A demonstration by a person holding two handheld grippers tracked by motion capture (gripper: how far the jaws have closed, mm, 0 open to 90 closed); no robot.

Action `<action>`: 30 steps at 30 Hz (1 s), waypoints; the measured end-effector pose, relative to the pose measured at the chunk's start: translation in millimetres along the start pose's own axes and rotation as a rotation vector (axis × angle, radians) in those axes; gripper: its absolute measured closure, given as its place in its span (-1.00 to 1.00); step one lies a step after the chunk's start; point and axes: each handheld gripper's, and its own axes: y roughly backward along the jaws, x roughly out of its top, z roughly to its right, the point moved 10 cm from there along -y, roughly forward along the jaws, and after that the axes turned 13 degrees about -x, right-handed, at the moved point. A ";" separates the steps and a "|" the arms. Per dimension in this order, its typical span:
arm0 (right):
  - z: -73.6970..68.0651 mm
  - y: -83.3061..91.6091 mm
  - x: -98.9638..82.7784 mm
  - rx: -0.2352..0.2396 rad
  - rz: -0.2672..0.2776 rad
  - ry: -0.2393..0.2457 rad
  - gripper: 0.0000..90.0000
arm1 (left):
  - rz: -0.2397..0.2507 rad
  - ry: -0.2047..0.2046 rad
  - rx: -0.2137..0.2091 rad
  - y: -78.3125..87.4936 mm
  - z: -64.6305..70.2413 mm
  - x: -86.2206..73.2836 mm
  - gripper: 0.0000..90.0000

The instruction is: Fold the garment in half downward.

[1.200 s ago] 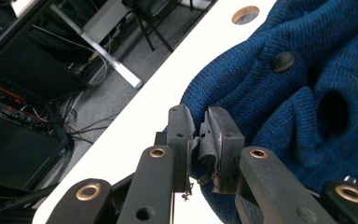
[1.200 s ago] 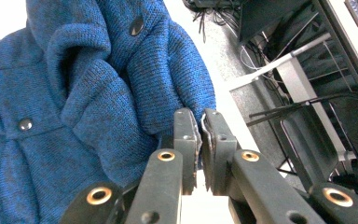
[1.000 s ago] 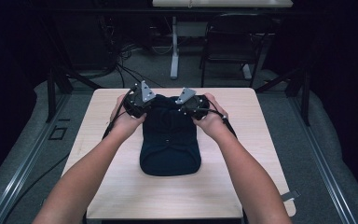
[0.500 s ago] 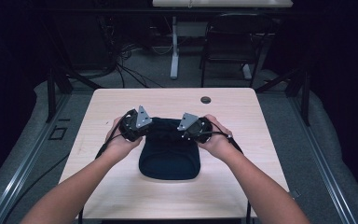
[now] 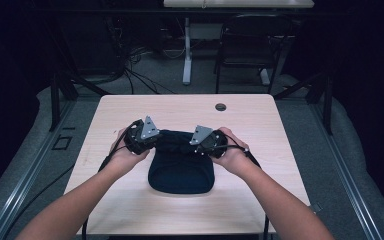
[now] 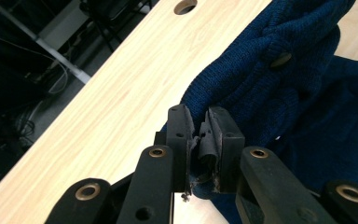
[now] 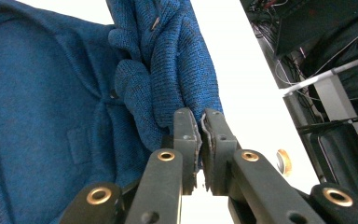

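Sweater [image 5: 181, 170] pinched between both tongs

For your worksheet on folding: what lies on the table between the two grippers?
In the high view, the bunched far edge of the blue knitted garment spans from left gripper to right gripper.

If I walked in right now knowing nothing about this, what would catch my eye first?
Probably the dark blue knitted garment lying in the middle of the pale wooden table. A person's hands come in from the near side, and the left gripper and the right gripper each pinch the garment's bunched far edge. Close up, the left gripper view shows a button on the knit, and a round hole sits near the table's far edge.
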 end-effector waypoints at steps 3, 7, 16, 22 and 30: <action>-2.1 4.2 -0.9 0.002 -0.010 0.013 0.89 | 0.001 -0.011 -0.011 2.8 4.0 -0.8 0.78; -7.7 8.6 -4.0 0.010 -0.011 0.003 0.89 | 0.004 -0.016 -0.031 6.4 12.0 -3.4 0.78; -17.1 15.0 -6.1 -0.001 0.005 0.060 0.89 | 0.003 0.012 -0.085 9.8 29.5 -12.2 0.78; -23.5 15.5 -11.8 0.015 -0.010 0.095 0.88 | -0.025 -0.009 -0.102 8.1 42.3 -18.3 0.78; -48.3 24.5 -16.1 0.063 -0.044 0.100 0.88 | -0.048 -0.016 -0.146 6.0 53.4 -33.2 0.76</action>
